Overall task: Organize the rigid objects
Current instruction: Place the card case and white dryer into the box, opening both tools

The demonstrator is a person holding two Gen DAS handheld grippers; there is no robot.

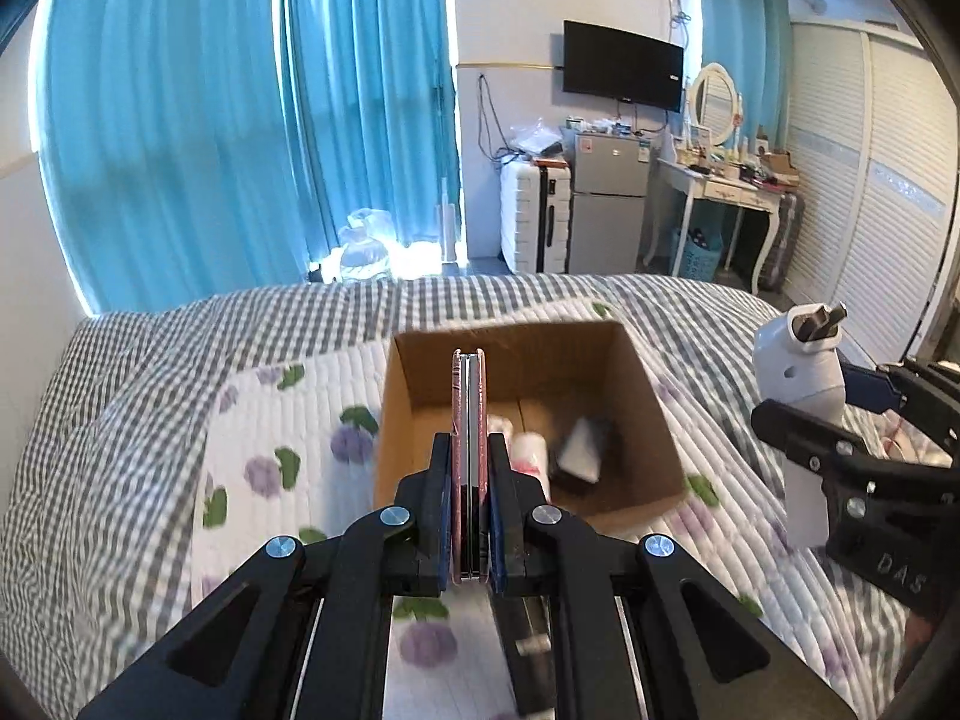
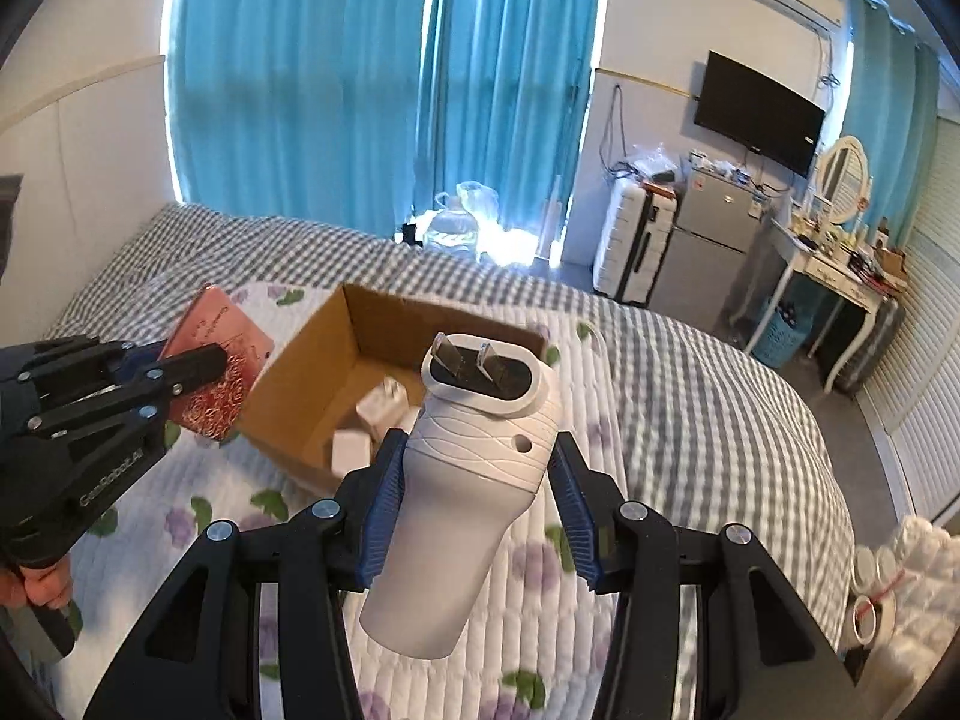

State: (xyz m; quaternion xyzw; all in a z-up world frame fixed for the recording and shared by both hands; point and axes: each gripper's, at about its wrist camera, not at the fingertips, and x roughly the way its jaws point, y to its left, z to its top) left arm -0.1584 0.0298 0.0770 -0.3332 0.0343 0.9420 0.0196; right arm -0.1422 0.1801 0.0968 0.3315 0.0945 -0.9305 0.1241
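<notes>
- Bedroom bed [image 1: 150, 396] carries an open box [image 1: 636, 396] with small white items inside
- Left hand-held gripper [image 1: 470, 468] clamps a pink case [image 1: 468, 414] edge-on, above the box
- Right hand-held gripper [image 2: 474, 516] grips a white plug [image 2: 468, 480], prongs up, just beside the box

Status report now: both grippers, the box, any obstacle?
Left gripper shut on pink case, above cardboard box. Right gripper holds white plug device. Path clear.
</notes>
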